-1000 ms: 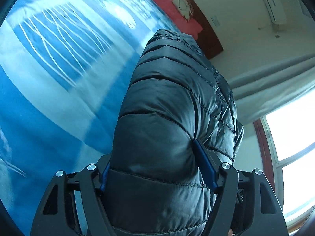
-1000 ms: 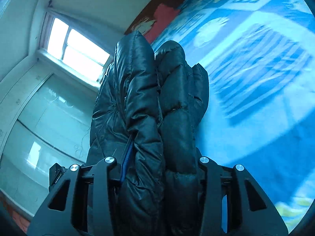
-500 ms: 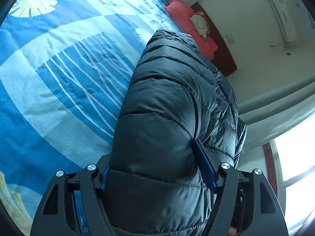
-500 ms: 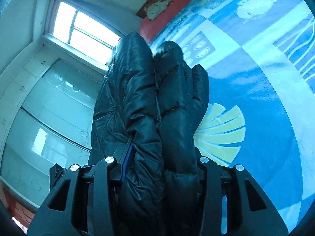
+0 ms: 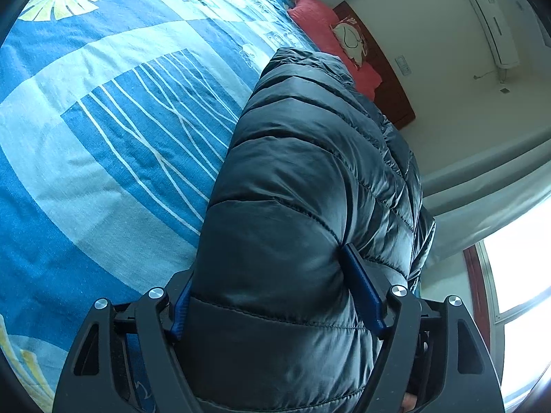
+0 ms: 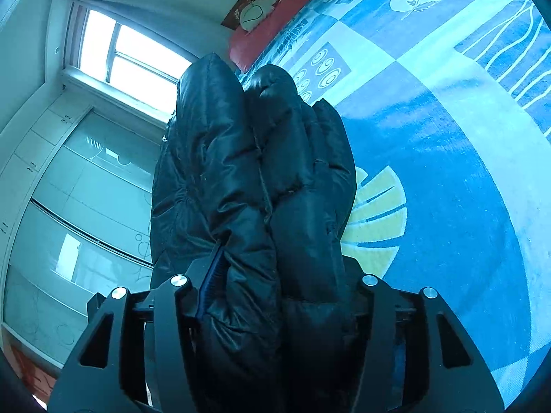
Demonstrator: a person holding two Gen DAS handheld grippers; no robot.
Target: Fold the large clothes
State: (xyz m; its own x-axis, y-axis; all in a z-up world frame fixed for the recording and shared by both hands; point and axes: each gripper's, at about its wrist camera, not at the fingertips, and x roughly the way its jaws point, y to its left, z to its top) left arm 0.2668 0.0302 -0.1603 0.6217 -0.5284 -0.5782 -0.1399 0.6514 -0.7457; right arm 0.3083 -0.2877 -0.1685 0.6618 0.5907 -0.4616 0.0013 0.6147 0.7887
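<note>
Jacket bulk fills the frame centre in both views, bunched thick between each tool's pads: left gripper clamps it wide; right gripper, jaws just opening, is likely releasing it onto the bedspread

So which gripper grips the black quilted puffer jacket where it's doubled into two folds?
The right gripper: two puffy folds of the jacket fill its jaws, which have just been opening. The left gripper pinches one smooth panel.
</note>
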